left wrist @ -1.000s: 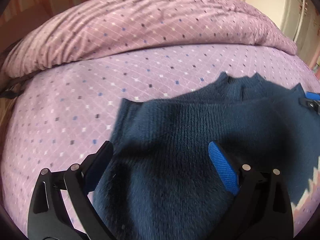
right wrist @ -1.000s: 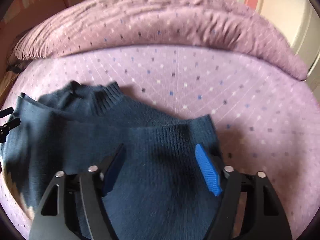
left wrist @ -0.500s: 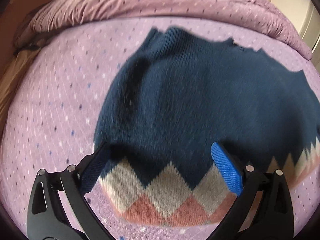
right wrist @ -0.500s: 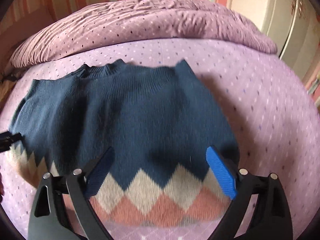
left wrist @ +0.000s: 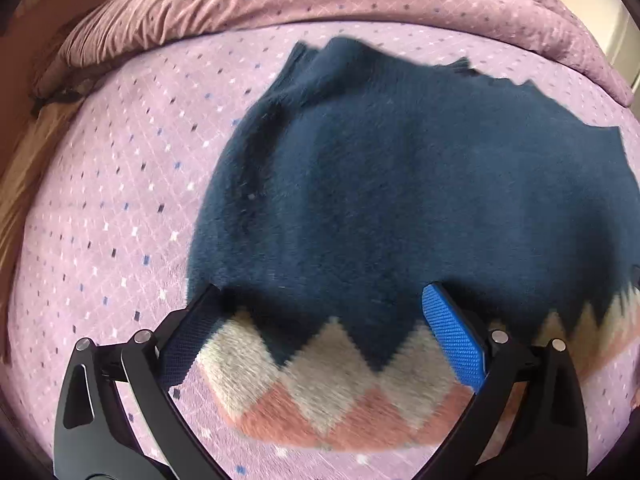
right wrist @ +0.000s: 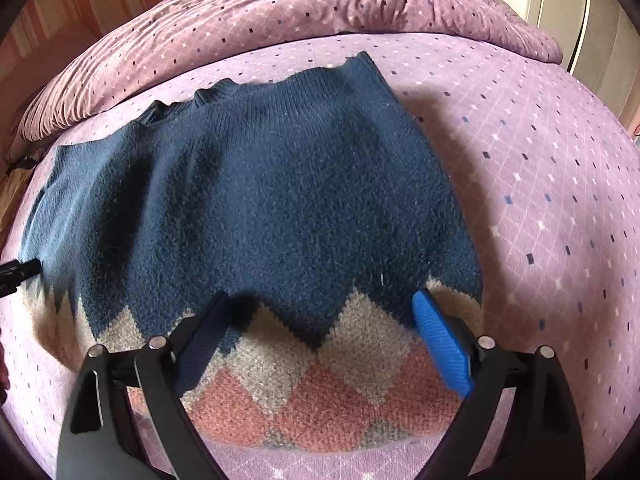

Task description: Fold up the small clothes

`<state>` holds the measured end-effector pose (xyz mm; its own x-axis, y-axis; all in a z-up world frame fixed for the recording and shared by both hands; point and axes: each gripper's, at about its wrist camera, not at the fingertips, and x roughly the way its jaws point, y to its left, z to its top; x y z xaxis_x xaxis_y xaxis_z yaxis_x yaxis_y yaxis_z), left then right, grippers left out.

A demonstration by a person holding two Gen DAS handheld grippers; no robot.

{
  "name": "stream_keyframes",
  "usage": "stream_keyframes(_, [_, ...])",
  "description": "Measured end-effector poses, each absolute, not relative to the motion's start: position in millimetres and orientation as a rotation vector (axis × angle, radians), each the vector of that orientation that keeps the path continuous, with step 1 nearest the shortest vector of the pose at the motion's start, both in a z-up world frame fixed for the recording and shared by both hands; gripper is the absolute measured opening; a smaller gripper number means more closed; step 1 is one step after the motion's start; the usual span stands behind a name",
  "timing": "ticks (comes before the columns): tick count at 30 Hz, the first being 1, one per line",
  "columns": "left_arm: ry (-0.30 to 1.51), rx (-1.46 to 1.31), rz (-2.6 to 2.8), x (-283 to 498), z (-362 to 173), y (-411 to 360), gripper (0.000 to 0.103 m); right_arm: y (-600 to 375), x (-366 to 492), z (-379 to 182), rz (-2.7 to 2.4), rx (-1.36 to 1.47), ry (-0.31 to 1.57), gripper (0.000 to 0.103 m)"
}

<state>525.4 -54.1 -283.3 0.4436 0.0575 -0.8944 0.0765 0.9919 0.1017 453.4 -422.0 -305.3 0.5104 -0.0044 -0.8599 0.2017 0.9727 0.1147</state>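
In the left wrist view, the left claw [left wrist: 320, 332] stands released over the near left corner of the sweater [left wrist: 400, 184], which lies flat on the bed sheet [left wrist: 112, 216]; free sheet lies to its left. In the right wrist view, the right claw [right wrist: 320, 336], its jaws having just been opening, grips nothing above the patterned hem [right wrist: 328, 392]. The sweater seems spread for folding; the next move calls for gripping the hem corners.

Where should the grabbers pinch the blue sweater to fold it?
Probably the sweater's zigzag bottom hem, one near corner each. It lies flat, nearest both open grippers, left and right. Come down from above, pinch the edge, then carry it toward the collar.
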Motion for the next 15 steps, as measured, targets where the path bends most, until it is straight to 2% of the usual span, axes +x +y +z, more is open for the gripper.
stream_keyframes(9, [1.091,0.131,-0.076,507,-252,-111,0.1,-417,446,-275,-0.083,0.153,0.983,0.092])
stream_keyframes(13, [1.08,0.097,-0.105,506,-244,-120,0.1,-419,433,-252,-0.103,0.102,0.899,0.101])
stream_keyframes(15, [1.087,0.029,-0.165,505,-243,-120,0.1,-422,433,-253,-0.123,0.077,0.915,0.101])
